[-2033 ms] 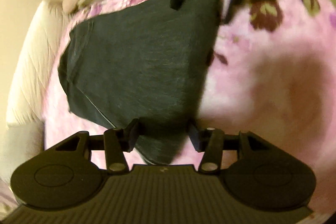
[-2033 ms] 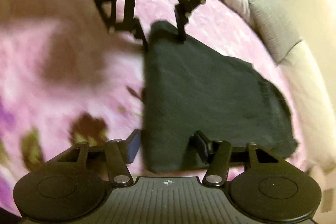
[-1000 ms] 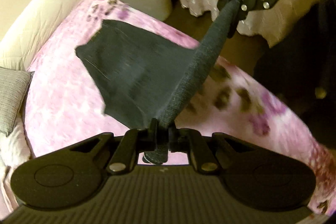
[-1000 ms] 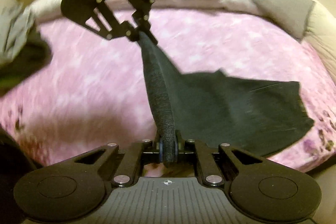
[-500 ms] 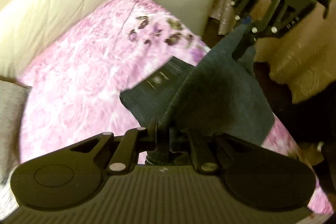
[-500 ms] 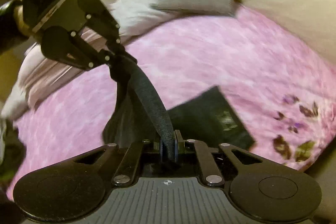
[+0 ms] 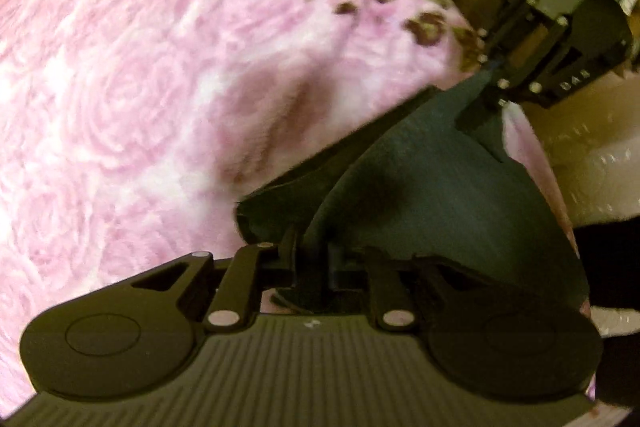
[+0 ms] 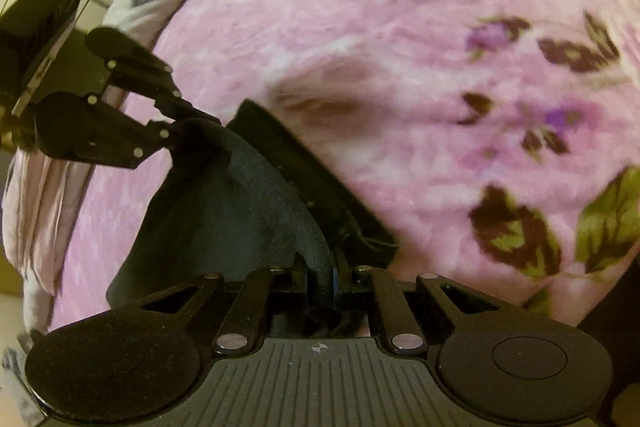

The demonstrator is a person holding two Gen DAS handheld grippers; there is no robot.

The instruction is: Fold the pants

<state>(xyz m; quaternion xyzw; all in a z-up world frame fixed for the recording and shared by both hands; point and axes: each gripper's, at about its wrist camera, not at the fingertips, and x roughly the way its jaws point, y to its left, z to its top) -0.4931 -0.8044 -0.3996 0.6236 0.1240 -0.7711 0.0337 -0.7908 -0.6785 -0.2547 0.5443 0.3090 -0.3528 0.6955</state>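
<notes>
while two grippers (left gripper, right gripper) pinch one dark pants, folded.

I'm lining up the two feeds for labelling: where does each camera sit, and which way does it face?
Left wrist: on the left tongs, facing along the pinched dark pants to the right tongs over the pink bedspread.
Right wrist: on the right tongs, facing back at the left tongs.
Shared: pants, bedspread, both tongs.
</notes>
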